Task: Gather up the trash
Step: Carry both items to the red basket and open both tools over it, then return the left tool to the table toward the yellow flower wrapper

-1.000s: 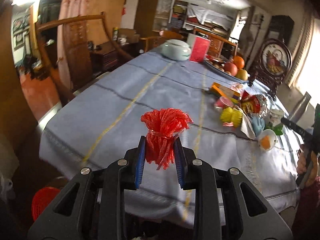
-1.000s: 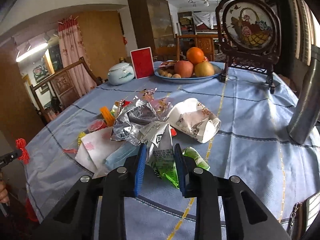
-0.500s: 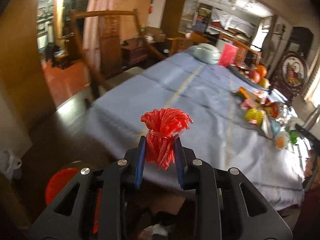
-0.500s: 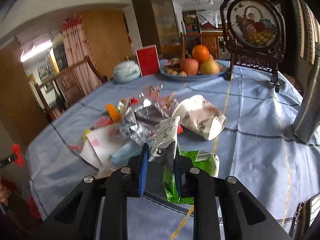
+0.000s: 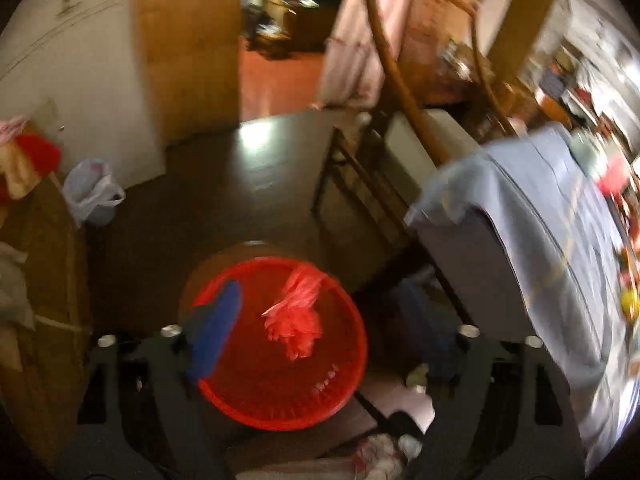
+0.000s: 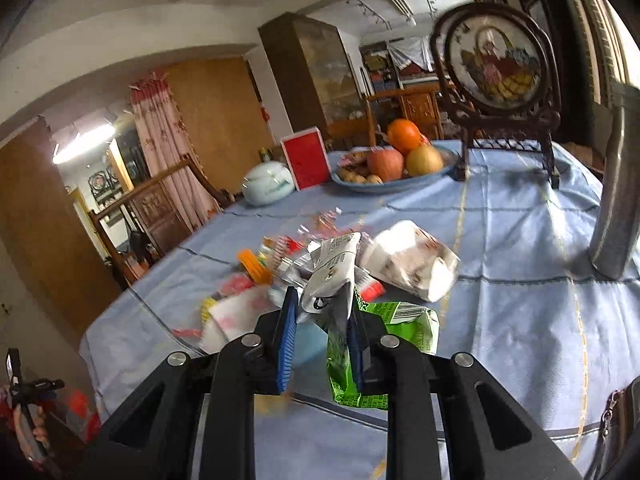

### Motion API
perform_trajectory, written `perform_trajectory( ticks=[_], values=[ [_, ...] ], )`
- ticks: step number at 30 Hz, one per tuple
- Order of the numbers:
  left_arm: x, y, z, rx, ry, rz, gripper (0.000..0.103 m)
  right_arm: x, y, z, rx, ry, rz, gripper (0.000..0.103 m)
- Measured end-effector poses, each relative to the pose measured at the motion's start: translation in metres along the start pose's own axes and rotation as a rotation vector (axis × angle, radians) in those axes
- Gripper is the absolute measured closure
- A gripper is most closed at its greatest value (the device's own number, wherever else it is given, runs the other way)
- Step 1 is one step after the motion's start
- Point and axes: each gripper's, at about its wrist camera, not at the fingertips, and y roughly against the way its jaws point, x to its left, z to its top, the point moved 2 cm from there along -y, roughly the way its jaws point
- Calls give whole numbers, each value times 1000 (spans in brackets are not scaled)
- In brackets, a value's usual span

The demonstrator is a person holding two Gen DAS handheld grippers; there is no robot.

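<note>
In the left wrist view my left gripper (image 5: 320,328) is open, pointing down over a round red basket (image 5: 340,396) on the floor. The red net bundle (image 5: 296,320) hangs loose between the spread jaws above the basket, blurred. In the right wrist view my right gripper (image 6: 324,332) is shut on a silver and green snack wrapper (image 6: 332,276), lifted above the blue tablecloth (image 6: 520,320). A pile of wrappers (image 6: 280,276) and a crumpled white paper cup (image 6: 412,260) lie beyond it.
A wooden chair (image 5: 400,128) stands by the table corner (image 5: 500,208). A white plastic bag (image 5: 90,192) sits on the dark floor. On the table: a fruit plate (image 6: 392,164), red card (image 6: 306,156), white lidded pot (image 6: 268,184), framed screen (image 6: 496,68), metal flask (image 6: 616,184).
My left gripper swung off the table down over the red basket and opened, releasing the red net bundle. My right gripper lifted the snack wrapper higher off the table.
</note>
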Motion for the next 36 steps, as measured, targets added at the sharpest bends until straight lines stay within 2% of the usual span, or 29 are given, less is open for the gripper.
perform_trajectory(
  ticks=[3, 5, 7, 10, 14, 17, 20, 21, 22, 23, 25, 27, 31, 36],
  values=[
    [3, 5, 2, -33, 32, -23, 17, 38, 4, 9, -10, 52, 60, 80],
    [4, 11, 4, -64, 42, -30, 15, 74, 6, 12, 0, 103, 134, 80],
    [4, 14, 7, -101, 35, -6, 13, 114, 3, 9, 41, 151, 235, 80],
    [4, 21, 18, -167, 2, 69, 9, 197, -9, -13, 152, 256, 416, 80],
    [18, 31, 27, -249, 14, 116, 7, 300, -29, -61, 333, 361, 635, 80],
    [38, 37, 33, -290, 36, 139, 7, 373, -47, -99, 463, 424, 748, 80],
    [59, 40, 38, -321, 58, 221, 7, 441, -62, -125, 551, 490, 856, 76],
    [64, 41, 40, -325, 61, 244, 7, 456, -67, -131, 553, 509, 851, 69],
    [72, 43, 41, -334, 65, 278, 7, 472, -72, -136, 547, 527, 834, 52],
    [76, 43, 43, -338, 67, 288, 7, 479, -72, -138, 542, 532, 829, 49],
    [83, 45, 44, -350, 79, 300, 7, 486, -73, -141, 541, 543, 811, 50],
    [88, 44, 45, -352, 90, 281, 7, 479, -72, -141, 532, 551, 781, 50],
    [81, 31, 41, -309, 98, 189, 7, 442, -83, -128, 499, 539, 692, 50],
    [46, 25, 34, -256, 45, 63, 7, 390, -88, -93, 427, 475, 581, 47]
  ],
)
